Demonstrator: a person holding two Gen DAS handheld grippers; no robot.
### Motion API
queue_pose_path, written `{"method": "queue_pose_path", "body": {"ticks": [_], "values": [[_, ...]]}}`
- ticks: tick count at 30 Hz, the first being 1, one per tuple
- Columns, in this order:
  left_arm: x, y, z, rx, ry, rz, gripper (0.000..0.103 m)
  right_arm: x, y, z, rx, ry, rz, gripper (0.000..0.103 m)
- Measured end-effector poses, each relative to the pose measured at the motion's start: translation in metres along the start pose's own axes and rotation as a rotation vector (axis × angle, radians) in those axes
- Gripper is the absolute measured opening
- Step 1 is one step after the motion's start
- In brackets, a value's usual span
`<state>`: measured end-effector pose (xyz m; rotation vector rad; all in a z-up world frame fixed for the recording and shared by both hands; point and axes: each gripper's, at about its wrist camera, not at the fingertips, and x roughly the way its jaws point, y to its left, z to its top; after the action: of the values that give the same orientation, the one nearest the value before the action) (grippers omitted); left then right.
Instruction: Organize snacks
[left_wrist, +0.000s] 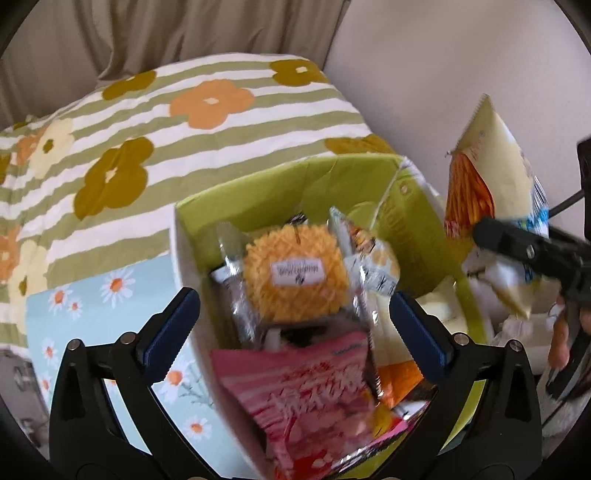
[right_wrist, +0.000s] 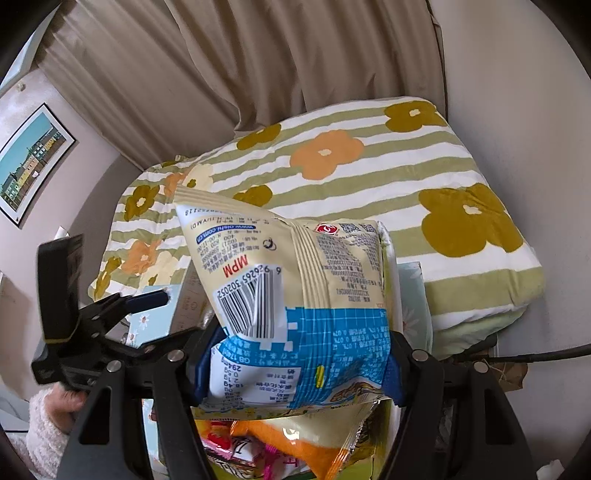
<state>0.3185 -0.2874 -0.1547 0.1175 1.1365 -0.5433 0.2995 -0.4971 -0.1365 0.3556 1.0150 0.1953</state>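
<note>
Your right gripper (right_wrist: 297, 363) pinches a cream-and-blue snack bag (right_wrist: 295, 295), upside down, "MPM" and a barcode readable, above the green box (left_wrist: 295, 177). Your left gripper (left_wrist: 293, 332) is spread wide over the box, pink packet (left_wrist: 303, 398) below.

Soft, even daylight is seen throughout, motion blur on the pink foil snack packet (left_wrist: 306, 398) at six o'clock, fisheye bending at the rims.

Left wrist cam: looks steeply down, close over green box (left_wrist: 413, 225) of snacks. Right wrist cam: tilted down, view mostly blocked by near snack bag (right_wrist: 295, 295). Both share box, far floral quilt (left_wrist: 207, 122), curtain (right_wrist: 221, 55).
</note>
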Motion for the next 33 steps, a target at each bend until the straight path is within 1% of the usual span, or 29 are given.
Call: {"method": "queue_pose_path", "body": {"ticks": [3, 6, 8, 10, 11, 12, 13, 14, 16, 19, 24, 29, 31, 33], "values": [[-0.01, 0.002, -0.009, 0.002, -0.017, 0.029, 0.102, 0.005, 0.005, 0.002, -0.016, 0.018, -0.02, 0.066], [-0.018, 0.005, -0.013, -0.005, -0.031, 0.036, 0.102, 0.016, 0.007, 0.006, -0.021, 0.041, -0.044, 0.066], [-0.023, 0.006, -0.016, -0.011, -0.04, 0.04, 0.102, 0.025, 0.008, 0.01, -0.011, 0.052, -0.041, 0.066], [-0.026, 0.007, -0.018, -0.016, -0.046, 0.048, 0.102, 0.033, 0.007, 0.013, -0.012, 0.056, -0.039, 0.07], [-0.029, 0.008, -0.02, -0.019, -0.052, 0.056, 0.102, 0.037, 0.007, 0.014, -0.016, 0.062, -0.044, 0.079], [-0.03, 0.009, -0.021, -0.021, -0.054, 0.06, 0.102, 0.041, 0.006, 0.015, -0.019, 0.065, -0.056, 0.093], [-0.032, 0.011, -0.024, -0.028, -0.055, 0.07, 0.102, 0.041, 0.006, 0.014, -0.017, 0.056, -0.08, 0.097], [-0.033, 0.012, -0.026, -0.031, -0.057, 0.076, 0.102, 0.041, 0.005, 0.012, -0.014, 0.048, -0.093, 0.1], [-0.038, 0.014, -0.032, -0.047, -0.065, 0.098, 0.102, 0.037, 0.003, 0.007, -0.001, 0.036, -0.117, 0.1], [-0.046, 0.02, -0.044, -0.078, -0.082, 0.105, 0.102, 0.03, 0.004, -0.002, -0.005, 0.012, -0.136, 0.1], [-0.067, 0.024, -0.062, -0.096, -0.111, 0.116, 0.102, 0.012, 0.021, -0.015, -0.014, -0.022, -0.119, 0.1], [-0.11, 0.022, -0.084, -0.08, -0.18, 0.139, 0.102, -0.026, 0.056, -0.03, -0.049, -0.1, -0.122, 0.1], [-0.128, 0.021, -0.089, -0.075, -0.206, 0.143, 0.102, -0.048, 0.077, -0.04, -0.075, -0.147, -0.128, 0.1], [-0.155, 0.021, -0.104, -0.073, -0.248, 0.143, 0.102, -0.072, 0.099, -0.053, -0.103, -0.198, -0.137, 0.1]]}}
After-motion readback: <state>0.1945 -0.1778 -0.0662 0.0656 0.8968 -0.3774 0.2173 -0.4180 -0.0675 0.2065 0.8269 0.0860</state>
